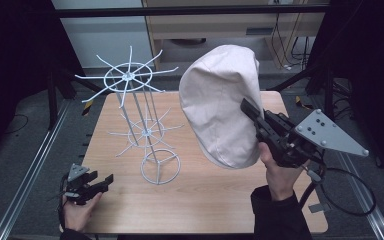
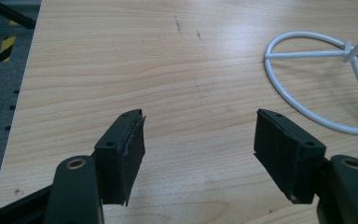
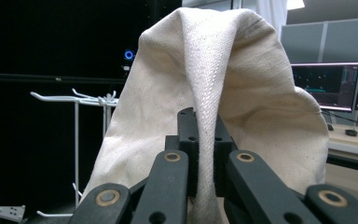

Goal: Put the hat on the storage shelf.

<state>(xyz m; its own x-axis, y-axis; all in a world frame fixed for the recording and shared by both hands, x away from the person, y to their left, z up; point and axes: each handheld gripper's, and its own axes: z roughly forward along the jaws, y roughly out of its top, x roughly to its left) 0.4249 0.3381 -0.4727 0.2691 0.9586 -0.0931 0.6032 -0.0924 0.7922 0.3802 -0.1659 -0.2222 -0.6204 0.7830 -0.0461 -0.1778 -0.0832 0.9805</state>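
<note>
The right gripper (image 1: 250,111) was up above the table (image 1: 215,200), forearm angled in from below, jaws clenched on a fold of the beige fabric hat (image 1: 222,105), which hung in the air beside the white wire rack (image 1: 140,120). The left gripper (image 1: 105,180) rested low at the table's near-left corner, its 2 jaws spread wide over bare wood. Dark room, monitors (image 3: 326,84) glowing behind.

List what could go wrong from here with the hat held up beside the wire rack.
1. The right claw pinches only a narrow fold of the cream hat, so the cloth could slip out while it is lifted.
2. The white wire rack stands on a small ring base with thin prongs; the hanging hat could snag a prong or tip it.
3. The left claw rests open on the table, not steadying the rack.
</note>
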